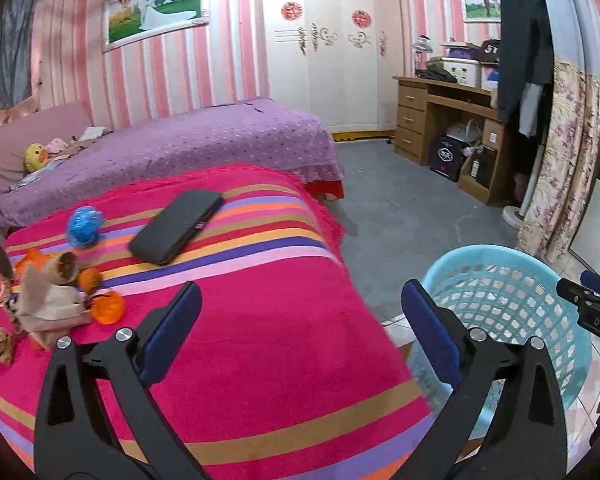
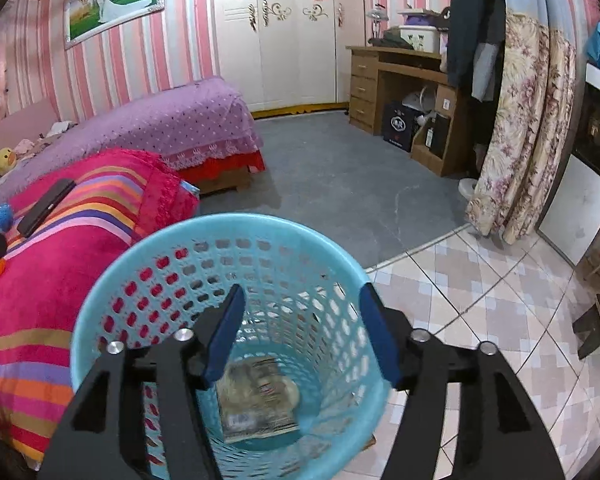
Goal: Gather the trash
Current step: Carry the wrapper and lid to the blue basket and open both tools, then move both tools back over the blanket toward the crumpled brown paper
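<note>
Right gripper (image 2: 300, 334) released above the blue basket (image 2: 148, 256); a wrapper (image 2: 256, 400) lies inside; left gripper (image 1: 300, 330) spread empty; crumpled paper (image 1: 48, 300) at nine o'clock on the bed (image 1: 260, 352) looks light, soft; pinch its bunched middle.

The basket (image 2: 148, 280) is light blue plastic, smooth, with many holes in its wall. The blanket (image 1: 260, 360) on the table is soft, fuzzy cloth with bright stripes. The black case (image 1: 176, 227) looks smooth and matt. The grippers' arms look like matt black plastic with shiny metal bolts (image 1: 124, 334). The desk (image 1: 420, 120) is brown wood. The floor tiles (image 2: 480, 300) are glossy.
</note>
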A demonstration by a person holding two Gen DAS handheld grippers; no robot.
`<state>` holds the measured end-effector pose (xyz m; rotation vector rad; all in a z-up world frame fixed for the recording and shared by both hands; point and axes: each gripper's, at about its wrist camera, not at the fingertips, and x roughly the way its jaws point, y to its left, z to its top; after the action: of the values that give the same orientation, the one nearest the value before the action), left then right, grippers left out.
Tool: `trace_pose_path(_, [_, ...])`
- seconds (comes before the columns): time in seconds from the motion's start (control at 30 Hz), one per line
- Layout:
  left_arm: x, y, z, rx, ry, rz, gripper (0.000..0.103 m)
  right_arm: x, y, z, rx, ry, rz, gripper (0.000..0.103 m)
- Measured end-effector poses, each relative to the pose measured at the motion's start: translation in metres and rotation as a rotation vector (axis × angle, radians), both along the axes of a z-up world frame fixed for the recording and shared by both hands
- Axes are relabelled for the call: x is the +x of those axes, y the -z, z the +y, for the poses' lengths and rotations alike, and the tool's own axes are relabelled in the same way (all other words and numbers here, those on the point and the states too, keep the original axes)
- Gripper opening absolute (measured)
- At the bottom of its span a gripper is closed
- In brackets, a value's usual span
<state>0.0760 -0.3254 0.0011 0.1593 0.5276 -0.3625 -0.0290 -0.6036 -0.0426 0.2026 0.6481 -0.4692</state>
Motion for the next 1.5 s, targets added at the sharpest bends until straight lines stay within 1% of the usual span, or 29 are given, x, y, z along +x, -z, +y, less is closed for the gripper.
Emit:
trace_pose_path(0.07, [0.0,-0.004,0.014,0.002,-0.017,-0.006,0.097,0.003,-0.002,0.008,-0.019,0.001,-0.01,0.079])
trace_pose_path(0.3, [-0.005,-0.022,0.075,0.018,-0.079,-0.049,0.097,0.012,-0.018,0.039,-0.019,-0.014,-0.076,0.085])
trace_pose_path(0.47, [-0.009,-0.026,0.125,0.042,-0.136,-0.073,0.097,0.027,-0.027,0.081,-0.047,-0.079,-0.104,0.085])
trace_pose_path(0.67, [-0.003,-0.021,0.187,0.045,-0.209,-0.066,0.097,0.05,-0.028,0.133,-0.114,-0.17,-0.093,0.086])
trace_pose_path(0.8, [0.004,-0.015,0.223,0.064,-0.263,-0.074,0.097,0.062,-0.027,0.162,-0.124,-0.213,-0.093,0.086])
trace_pose_path(0.97, [0.018,-0.003,0.269,0.047,-0.334,-0.057,0.097,0.076,-0.026,0.188,-0.144,-0.243,-0.084,0.086])
trace_pose_path(1.03, [0.025,0.003,0.285,0.059,-0.36,-0.047,0.097,0.08,-0.026,0.198,-0.141,-0.253,-0.089,0.086])
trace_pose_path(1.17, [0.033,0.01,0.311,0.062,-0.378,-0.019,0.097,0.088,-0.026,0.219,-0.143,-0.277,-0.093,0.086])
trace_pose_path(1.37, [0.052,0.025,0.352,0.013,-0.409,0.078,0.097,0.103,-0.02,0.251,-0.139,-0.317,-0.082,0.086])
trace_pose_path(1.5, [0.06,0.035,0.362,0.027,-0.415,0.109,0.097,0.109,-0.017,0.271,-0.133,-0.349,-0.077,0.086])
